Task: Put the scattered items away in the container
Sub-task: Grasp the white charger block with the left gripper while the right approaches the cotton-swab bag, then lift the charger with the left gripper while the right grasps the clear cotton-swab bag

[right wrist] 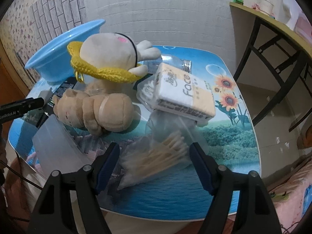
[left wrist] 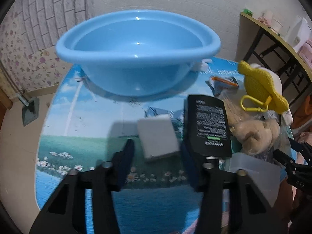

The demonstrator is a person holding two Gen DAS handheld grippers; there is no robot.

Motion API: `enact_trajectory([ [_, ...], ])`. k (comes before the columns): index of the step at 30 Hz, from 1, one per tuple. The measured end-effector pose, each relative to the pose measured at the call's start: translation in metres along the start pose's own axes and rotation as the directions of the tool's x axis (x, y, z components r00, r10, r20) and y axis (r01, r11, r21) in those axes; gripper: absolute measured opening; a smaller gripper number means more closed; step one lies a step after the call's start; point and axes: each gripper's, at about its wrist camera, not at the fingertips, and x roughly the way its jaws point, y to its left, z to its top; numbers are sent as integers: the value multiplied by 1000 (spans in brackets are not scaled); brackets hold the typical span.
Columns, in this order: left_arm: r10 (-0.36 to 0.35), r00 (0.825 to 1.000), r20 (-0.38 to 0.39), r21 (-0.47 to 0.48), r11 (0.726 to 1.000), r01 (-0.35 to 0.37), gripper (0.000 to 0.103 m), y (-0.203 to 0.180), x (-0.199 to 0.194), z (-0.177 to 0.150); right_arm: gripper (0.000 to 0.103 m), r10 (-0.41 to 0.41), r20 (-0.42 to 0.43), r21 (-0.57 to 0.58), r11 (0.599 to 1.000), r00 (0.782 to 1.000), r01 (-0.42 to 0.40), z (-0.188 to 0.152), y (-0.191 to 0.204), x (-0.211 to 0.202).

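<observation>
A blue plastic basin [left wrist: 136, 52] stands at the far side of the table; it also shows at the left of the right wrist view [right wrist: 58, 58]. My left gripper [left wrist: 158, 152] is open, its fingers on either side of a white block [left wrist: 158, 138], with a black box [left wrist: 209, 124] leaning by the right finger. My right gripper [right wrist: 154, 163] is open around a clear bag of cotton swabs [right wrist: 156, 159]. Beyond it lie a tan plush [right wrist: 97, 111], a beige plush with a yellow knitted hat [right wrist: 109, 58] and a tissue pack [right wrist: 185, 93].
A translucent plastic lid [right wrist: 56, 146] lies at the table's near left edge. A clear jar [right wrist: 175, 62] lies behind the tissue pack. A small orange packet [left wrist: 224, 81] lies near the basin. A shelf with dark legs [right wrist: 273, 44] stands to the right.
</observation>
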Motion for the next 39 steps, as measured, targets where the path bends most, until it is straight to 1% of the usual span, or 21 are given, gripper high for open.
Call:
enact_trajectory([
  [3,7,1000,10,17,1000,-7,40,-3,-1,-3,65,7,3,-20,1000,1000,-7,-1,2,-1],
  [5,-2,1000,9,11,1000,2,40,0,-2,-4,60,38,6,-27,999,999,-38,-2,4,-3],
  [6,-5,1000,10,8,1000,5,40,2,-2,-5,55,49,7,-32,998,999,-48,-2,5,-4],
  [8,-5,1000,13,4,1000,5,40,7,-4,-8,51,67,12,-48,997,998,-67,-3,9,-7],
  [9,-5,1000,14,1,1000,5,40,9,-6,-10,46,80,17,-53,995,997,-79,-3,12,-9],
  [10,-5,1000,14,-2,1000,5,40,12,-8,-13,44,84,24,-60,995,996,-82,-3,14,-11],
  [15,9,1000,9,-2,1000,-9,40,20,-18,-24,41,114,47,-75,991,992,-111,0,19,-20],
  [21,27,1000,3,-18,999,-27,40,31,-30,-41,40,152,116,-101,985,982,-141,3,26,-38],
  [25,41,999,2,-5,999,-41,40,30,-34,-46,40,172,143,-121,980,975,-155,3,31,-47],
  [34,49,999,8,7,999,-49,40,30,-35,-49,40,217,117,-134,970,969,-201,-3,41,-46],
  [37,64,998,6,17,998,-64,40,29,-32,-49,40,270,105,-138,957,957,-255,-1,47,-50],
  [39,71,997,-1,18,997,-71,40,28,-28,-50,40,285,102,-158,951,953,-267,0,54,-52],
])
